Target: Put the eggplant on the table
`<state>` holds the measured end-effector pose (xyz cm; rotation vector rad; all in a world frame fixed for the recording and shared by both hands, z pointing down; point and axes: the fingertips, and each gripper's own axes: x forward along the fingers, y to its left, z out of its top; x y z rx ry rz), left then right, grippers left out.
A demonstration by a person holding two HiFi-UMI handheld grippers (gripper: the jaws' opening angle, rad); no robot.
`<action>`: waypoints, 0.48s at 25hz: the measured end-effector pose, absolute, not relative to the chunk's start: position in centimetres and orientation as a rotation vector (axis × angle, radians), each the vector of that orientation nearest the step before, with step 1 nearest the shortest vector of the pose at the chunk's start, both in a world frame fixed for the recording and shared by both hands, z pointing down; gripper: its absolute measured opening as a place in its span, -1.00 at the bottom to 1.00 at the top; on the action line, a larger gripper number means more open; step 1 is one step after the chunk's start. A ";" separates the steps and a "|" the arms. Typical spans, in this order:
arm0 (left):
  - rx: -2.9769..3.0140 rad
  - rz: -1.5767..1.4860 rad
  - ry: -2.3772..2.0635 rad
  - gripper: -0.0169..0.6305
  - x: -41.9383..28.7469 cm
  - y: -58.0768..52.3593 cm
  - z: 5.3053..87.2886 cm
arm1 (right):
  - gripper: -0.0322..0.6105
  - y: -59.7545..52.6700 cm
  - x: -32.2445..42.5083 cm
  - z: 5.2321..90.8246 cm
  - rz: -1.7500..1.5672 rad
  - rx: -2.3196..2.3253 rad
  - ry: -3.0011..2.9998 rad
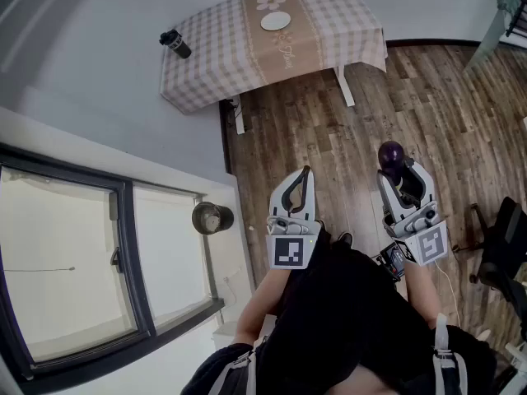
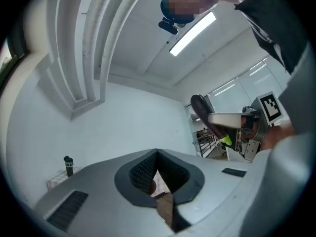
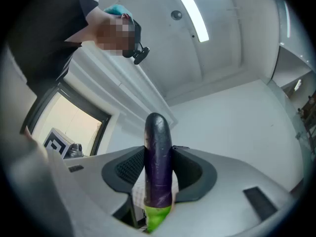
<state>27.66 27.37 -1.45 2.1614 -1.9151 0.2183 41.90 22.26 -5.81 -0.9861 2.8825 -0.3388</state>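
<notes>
Nearest, the left gripper [image 1: 305, 174] hangs idle, jaws pressed together on nothing. Beside it the right gripper [image 1: 396, 168] clamps the eggplant [image 1: 391, 152] around its middle, purple end forward, probably for a steady carry. The checked table [image 1: 206, 64] stands well ahead, so delivery looks barely begun.

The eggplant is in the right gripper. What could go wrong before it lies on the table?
1. The right gripper holds the glossy eggplant with its dark end sticking out past the jaw tips; it might slip or tip out.
2. The table stands far off across the wooden floor, so a drop would likely land there.
3. A plate and a bottle are on the table; the eggplant could bump them.
</notes>
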 end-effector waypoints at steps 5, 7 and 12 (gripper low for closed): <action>2.175 0.212 -1.935 -0.92 27.7 26.5 -1.3 | -0.33 21.8 41.0 -4.7 -0.348 -0.947 2.903; 2.147 0.208 -1.934 -0.92 27.3 26.1 -0.5 | -0.33 21.4 40.4 -3.8 -0.367 -0.940 2.914; 2.128 0.179 -1.936 -0.92 25.5 23.9 1.8 | -0.33 19.4 39.0 -1.1 -0.482 -0.909 2.902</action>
